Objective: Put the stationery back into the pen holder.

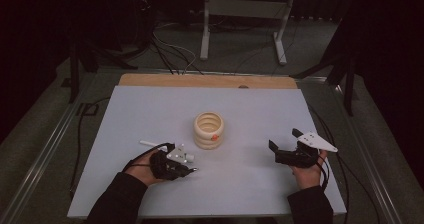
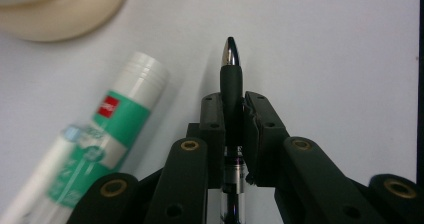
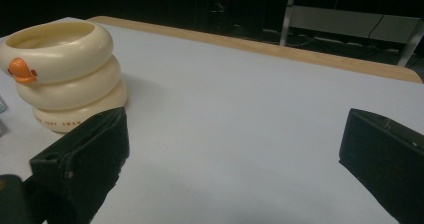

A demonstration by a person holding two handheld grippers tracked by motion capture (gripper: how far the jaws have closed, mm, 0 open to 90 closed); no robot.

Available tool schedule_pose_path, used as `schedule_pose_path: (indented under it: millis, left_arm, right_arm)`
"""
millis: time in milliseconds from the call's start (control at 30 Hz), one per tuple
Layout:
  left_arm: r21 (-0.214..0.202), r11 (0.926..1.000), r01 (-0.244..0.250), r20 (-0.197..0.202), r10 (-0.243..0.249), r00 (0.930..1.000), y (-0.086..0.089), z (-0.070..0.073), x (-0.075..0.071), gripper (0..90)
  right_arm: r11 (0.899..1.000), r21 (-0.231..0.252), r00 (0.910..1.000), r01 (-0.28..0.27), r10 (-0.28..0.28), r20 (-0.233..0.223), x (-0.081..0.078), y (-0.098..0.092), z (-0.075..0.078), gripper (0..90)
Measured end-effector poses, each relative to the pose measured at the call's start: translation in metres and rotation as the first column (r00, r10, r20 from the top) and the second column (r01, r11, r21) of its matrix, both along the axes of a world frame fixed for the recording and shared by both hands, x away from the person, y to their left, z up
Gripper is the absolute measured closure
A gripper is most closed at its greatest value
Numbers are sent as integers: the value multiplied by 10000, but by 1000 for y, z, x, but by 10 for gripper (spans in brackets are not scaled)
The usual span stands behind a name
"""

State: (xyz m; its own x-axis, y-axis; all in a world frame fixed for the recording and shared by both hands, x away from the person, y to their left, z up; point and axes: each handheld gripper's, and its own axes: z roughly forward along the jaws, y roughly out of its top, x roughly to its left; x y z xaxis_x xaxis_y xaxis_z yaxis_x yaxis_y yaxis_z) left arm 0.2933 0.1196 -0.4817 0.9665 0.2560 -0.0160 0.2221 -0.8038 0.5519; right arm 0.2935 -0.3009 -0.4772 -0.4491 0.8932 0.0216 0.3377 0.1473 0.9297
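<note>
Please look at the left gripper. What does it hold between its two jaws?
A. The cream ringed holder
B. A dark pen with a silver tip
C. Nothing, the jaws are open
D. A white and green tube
B: in the left gripper view the left gripper is shut on the pen, while the tube lies loose beside it on the table.

Dim workroom around a pale table (image 1: 150,109).
Beyond the table's wooden far edge (image 1: 207,80), a white metal frame (image 1: 245,14) with 2 legs stands on grey-green floor (image 1: 240,59); black cables (image 1: 170,51) trail across it; the far background is dark.
</note>
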Motion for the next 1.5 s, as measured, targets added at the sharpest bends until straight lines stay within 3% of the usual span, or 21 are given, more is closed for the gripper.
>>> schedule_pose_path:
  millis: [167, 300, 400, 700, 967, 1167, 1500]
  left_arm:
    - [-577, 9974, -421, 272, 437, 9987, 8, 13, 2, 807]
    - [-1081, 9911, -773, 445, 825, 9956, 14, 24, 5, 807]
    - [-1390, 9840, -1118, 627, 1214, 9906, 17, 31, 8, 807]
    - [-2320, 9524, -1979, 1061, 2271, 9681, 21, 49, 17, 807]
    - [-2585, 9368, -2356, 1347, 2765, 9515, 22, 59, 23, 807]
    - [-2847, 9254, -2503, 1549, 3021, 9406, 22, 68, 30, 807]
    - [-3428, 8995, -2711, 1632, 3412, 9257, 12, 80, 48, 807]
  right_arm:
    - [9999, 100, 10000, -34, 34, 56, 0, 0, 0, 0]
    - [9986, 519, 9999, -125, 120, 97, -1, -3, 1, 0]
    - [9990, 437, 9999, -114, 109, 124, 0, -3, 0, 0]
    - [9987, 287, 9979, -416, 400, 516, -1, 0, -2, 0]
    - [9985, 308, 9980, -444, 429, 471, -3, 4, -4, 0]
    - [9979, 580, 9992, -302, 286, 273, -4, 4, -7, 0]
    - [9981, 556, 9991, -259, 241, 340, -3, 2, -6, 0]
